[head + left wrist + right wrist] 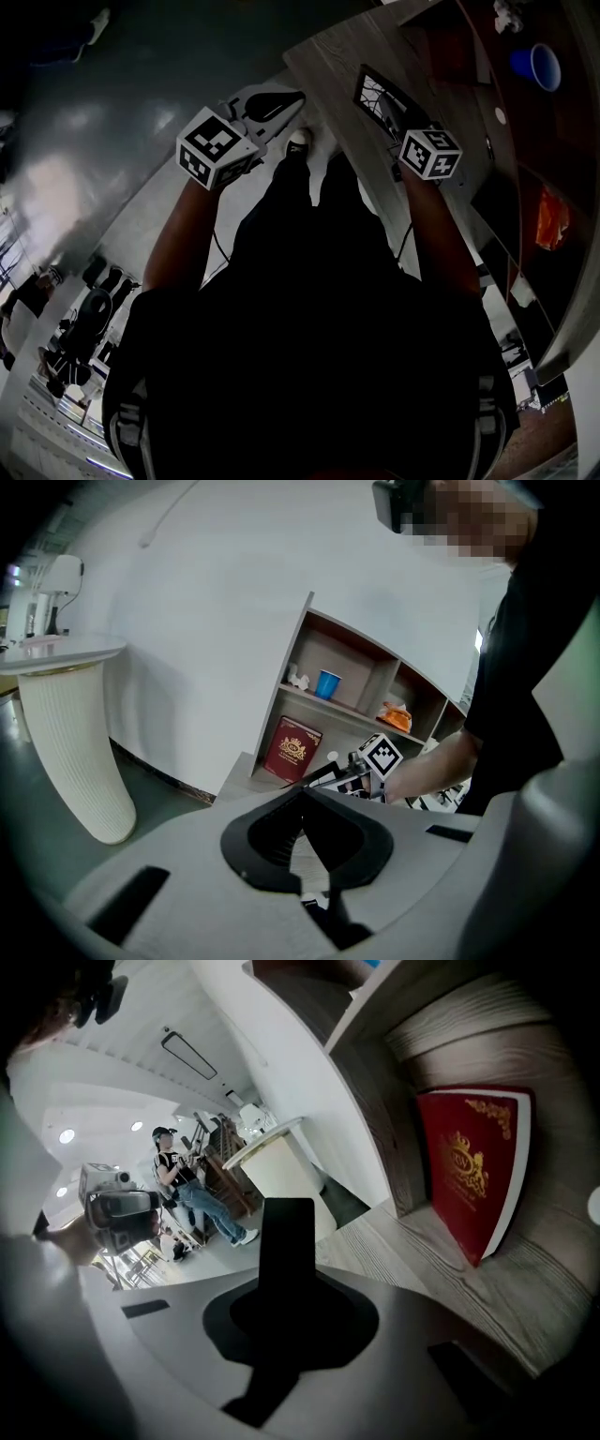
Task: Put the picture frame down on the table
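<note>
Over the grey wood-grain table (pixel 328 56) in front of the shelf unit, the black-rimmed picture frame with a pale, line-patterned picture (pixel 378 94) sits in your right gripper (pixel 403 120). The jaws are clamped tight on the frame's thin edge. From the right gripper view the frame rises straight out from between them as a flat black slab. The head view shows it tilted above the table's near part, close to the table edge. Whether its lower edge meets the wood cannot be told.

Your left gripper (pixel 286 101) is off to the left of the table edge, above the glossy grey floor (pixel 141 112). Its jaws are closed tip to tip with nothing between them, and only table grain shows through the gap behind the tips.

Beyond the frame, a dark red book with a gold crest (pixel 473 1171) stands leaning in the shelf's lower compartment, at the back of the table. One shelf up are a blue plastic cup (pixel 327 682) and, in the next compartment, a crumpled orange packet (pixel 397 713). A white ribbed pedestal (pixel 75 747) stands on the floor well apart from the table, and a person in jeans (pixel 192 1194) stands far back in the room.
</note>
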{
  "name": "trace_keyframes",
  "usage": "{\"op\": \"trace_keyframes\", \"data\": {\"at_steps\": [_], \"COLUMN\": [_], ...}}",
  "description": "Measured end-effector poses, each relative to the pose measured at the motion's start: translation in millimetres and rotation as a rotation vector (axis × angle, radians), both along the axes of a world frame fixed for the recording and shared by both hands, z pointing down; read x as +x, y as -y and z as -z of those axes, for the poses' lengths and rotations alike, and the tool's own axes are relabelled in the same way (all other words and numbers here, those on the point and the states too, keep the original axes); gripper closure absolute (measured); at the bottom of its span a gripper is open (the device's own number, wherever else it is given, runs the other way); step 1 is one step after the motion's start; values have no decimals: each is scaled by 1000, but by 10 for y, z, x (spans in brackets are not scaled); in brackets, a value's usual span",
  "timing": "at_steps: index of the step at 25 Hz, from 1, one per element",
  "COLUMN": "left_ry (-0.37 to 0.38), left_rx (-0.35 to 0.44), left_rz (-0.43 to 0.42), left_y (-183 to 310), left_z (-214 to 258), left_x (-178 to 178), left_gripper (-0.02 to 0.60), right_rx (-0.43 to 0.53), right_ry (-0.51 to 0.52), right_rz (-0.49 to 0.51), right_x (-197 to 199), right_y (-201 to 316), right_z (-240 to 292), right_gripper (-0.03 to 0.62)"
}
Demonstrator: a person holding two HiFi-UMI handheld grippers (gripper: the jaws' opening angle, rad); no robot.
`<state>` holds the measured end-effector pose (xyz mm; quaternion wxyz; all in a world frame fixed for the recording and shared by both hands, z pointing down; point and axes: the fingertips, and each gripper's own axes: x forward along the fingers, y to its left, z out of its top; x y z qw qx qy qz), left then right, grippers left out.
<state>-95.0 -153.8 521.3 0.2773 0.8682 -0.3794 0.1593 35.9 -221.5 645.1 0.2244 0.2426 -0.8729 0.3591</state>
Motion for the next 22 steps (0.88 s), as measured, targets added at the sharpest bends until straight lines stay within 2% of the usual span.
{"op": "trace_keyframes", "data": {"at_steps": [4,13,22], "left_ry": [-6,-82,-83], "left_rx": [-16,-65,-82], "left_rz": [10,67,74], "left_y": [-15,30,90], "left_z": [-65,-210,-402], "left_x": [-7,-24,96], "left_gripper": [565,565,565], "right_rx": [-31,-125,-169], "right_ry": [-26,-51,-93], "right_rz": [12,19,30], "right_x": [33,-12,134], "right_y": [8,28,63], "right_z": [-232,-672,-993], "right_gripper": [577,577,577]}}
